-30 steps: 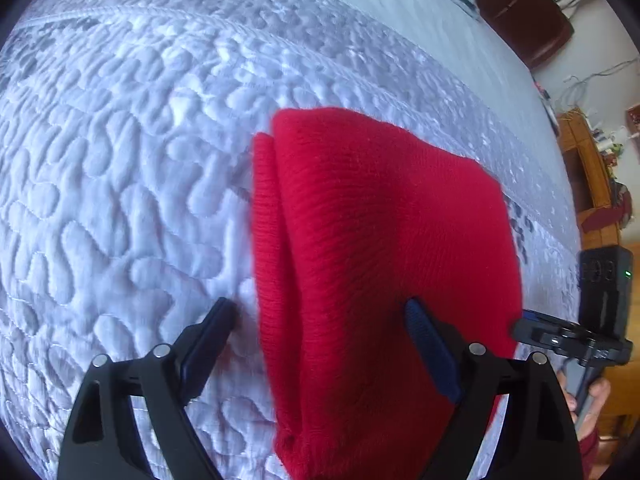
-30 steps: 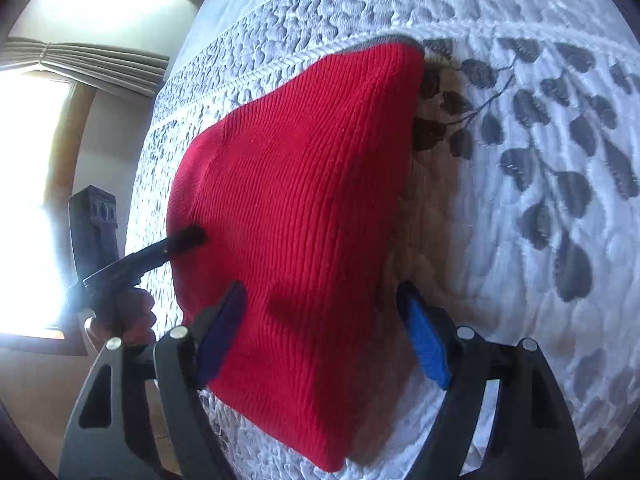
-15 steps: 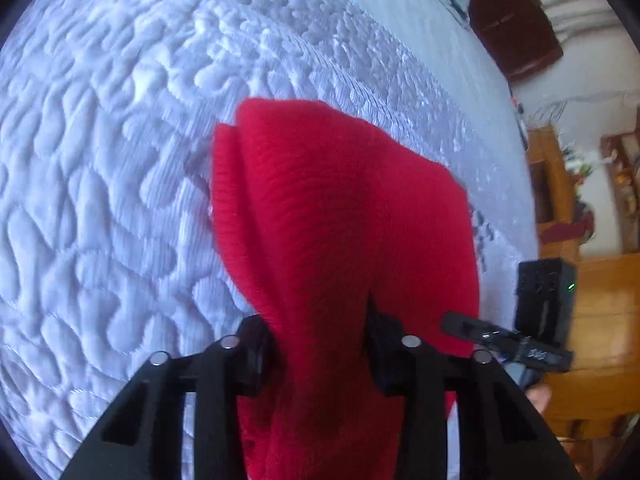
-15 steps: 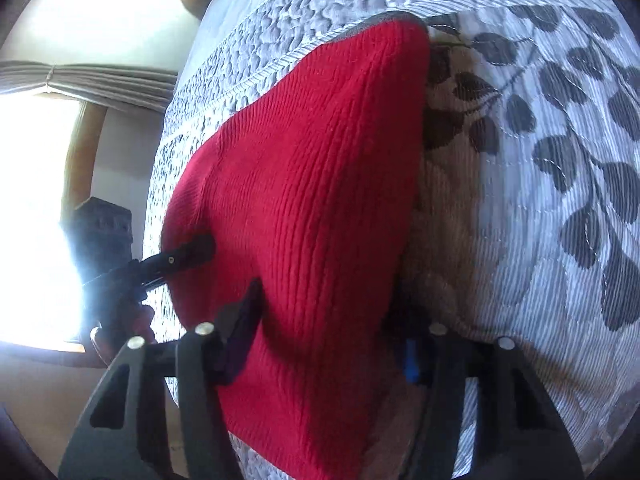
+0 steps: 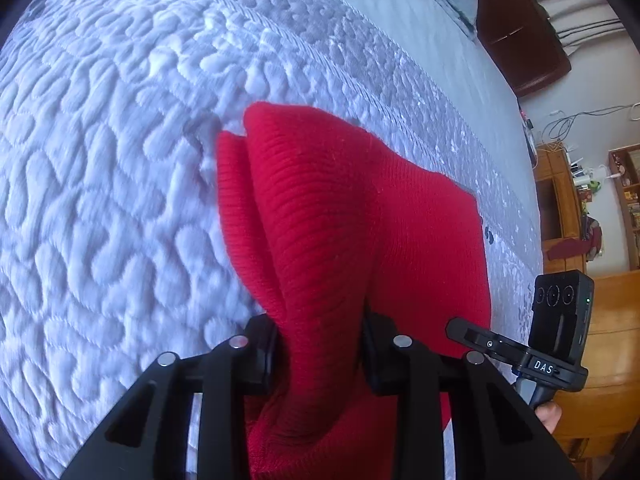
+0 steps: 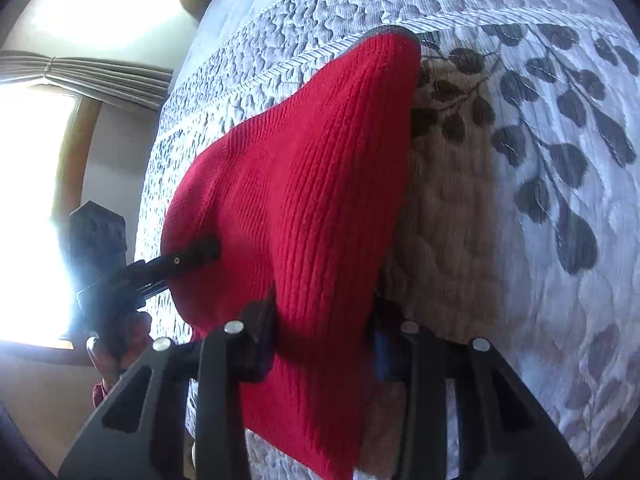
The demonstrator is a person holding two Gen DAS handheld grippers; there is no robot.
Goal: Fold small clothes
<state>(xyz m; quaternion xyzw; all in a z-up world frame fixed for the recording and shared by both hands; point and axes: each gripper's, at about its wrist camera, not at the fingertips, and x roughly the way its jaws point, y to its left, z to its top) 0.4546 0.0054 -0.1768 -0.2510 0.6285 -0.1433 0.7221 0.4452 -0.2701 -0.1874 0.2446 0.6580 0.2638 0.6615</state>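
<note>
You're over a bed (image 5: 120, 160) with a white quilted cover; on the right wrist view its cover carries dark leaf prints (image 6: 560, 152). Beyond the bed's far edge stand a dark wooden headboard (image 5: 516, 28) and wooden shelves (image 5: 560, 208). Left of the bed, a bright window (image 6: 28, 200) glares under gathered curtains (image 6: 100, 76).

red knit garment (image 5: 360, 240) hides both tongs' tips.
</note>
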